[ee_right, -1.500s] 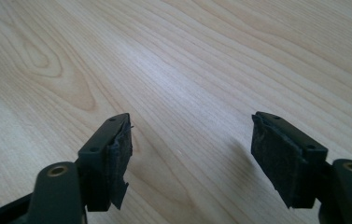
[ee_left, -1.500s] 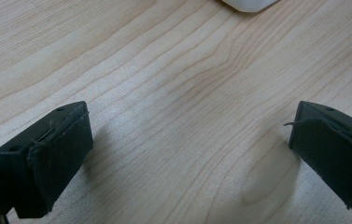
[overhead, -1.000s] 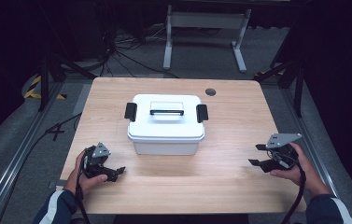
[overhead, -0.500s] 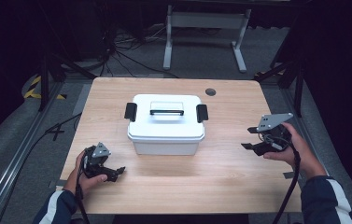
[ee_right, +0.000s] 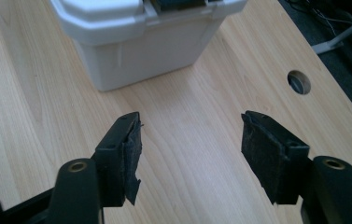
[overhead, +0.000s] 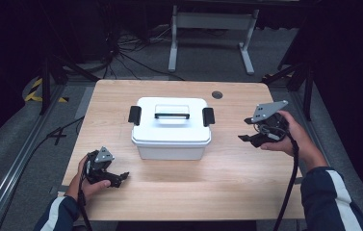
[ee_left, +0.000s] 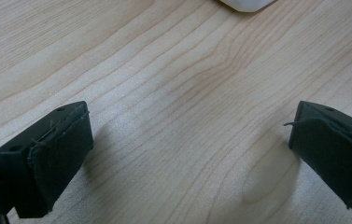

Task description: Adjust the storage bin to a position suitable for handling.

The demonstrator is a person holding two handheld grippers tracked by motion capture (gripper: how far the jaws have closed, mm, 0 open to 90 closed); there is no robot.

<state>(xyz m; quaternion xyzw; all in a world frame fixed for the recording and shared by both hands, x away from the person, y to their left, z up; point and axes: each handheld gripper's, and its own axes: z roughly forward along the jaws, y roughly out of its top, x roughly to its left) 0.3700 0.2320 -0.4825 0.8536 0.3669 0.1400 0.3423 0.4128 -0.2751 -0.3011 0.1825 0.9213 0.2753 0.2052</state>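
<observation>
A white box (overhead: 171, 128) with a lid is set in the middle of the wooden worktop (overhead: 227, 178), where it can be reached from both sides. A black handle (overhead: 172, 115) is seen on top of the lid, and a black clip is fitted at each end, the left clip (overhead: 134, 114) and the right clip (overhead: 208, 116); the lid is probably kept shut by these clips. The right claw (overhead: 247, 136) is held up off the wood, to the right of the box and near the right clip, and it is pointed toward the box. Its jaws have just been closing a little, but they are kept apart and nothing is held between them. It is likely being lined up with that clip. The left claw (overhead: 121, 177) is kept low by the near left edge of the worktop, apart from the box. Its jaws are spread wide and nothing is held in them either, so it seems to be left waiting. The worktop is made of pale wood with wavy lines in it, and a small round hole (overhead: 217, 95) is cut near the far edge. The room around it is dark. Cables (overhead: 121, 57) are laid on the grey floor (overhead: 6, 144), and a white metal frame (overhead: 208, 29) is stood behind the worktop.
</observation>
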